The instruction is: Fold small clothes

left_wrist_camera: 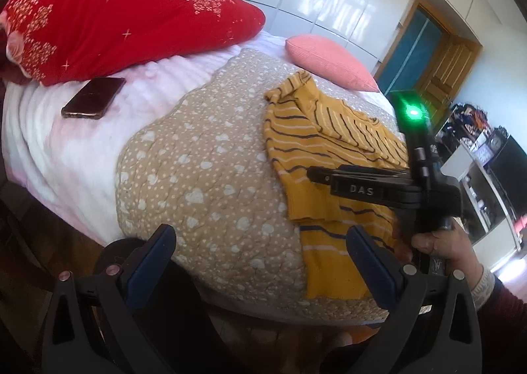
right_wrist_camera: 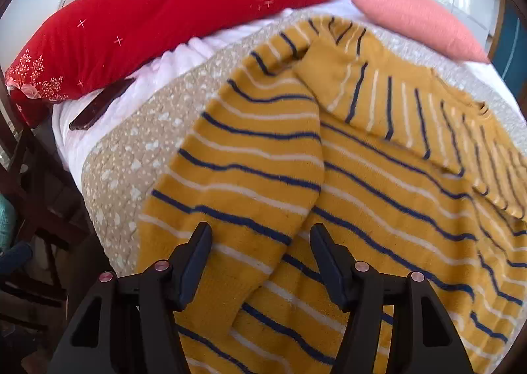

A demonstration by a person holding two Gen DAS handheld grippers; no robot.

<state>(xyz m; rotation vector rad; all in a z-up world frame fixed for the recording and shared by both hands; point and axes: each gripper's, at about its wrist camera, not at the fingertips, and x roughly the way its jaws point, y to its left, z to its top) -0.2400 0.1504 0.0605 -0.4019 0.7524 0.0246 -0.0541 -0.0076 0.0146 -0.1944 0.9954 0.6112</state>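
The sweater (right_wrist_camera: pixel 329 176) is judged soft, light and limp; with both the left gripper (left_wrist_camera: pixel 260 253) and right gripper (right_wrist_camera: pixel 260 252) spread and empty, pinch the sleeve (right_wrist_camera: pixel 250 170) hem at 6 o'clock.

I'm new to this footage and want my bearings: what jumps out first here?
The mustard striped sweater grabs the eye, spread with a sleeve folded across it on the tan dotted quilt. Behind it lies a big red pillow, with a dark phone beside it on the white blanket and a pink cushion further right. Both grippers hover open.
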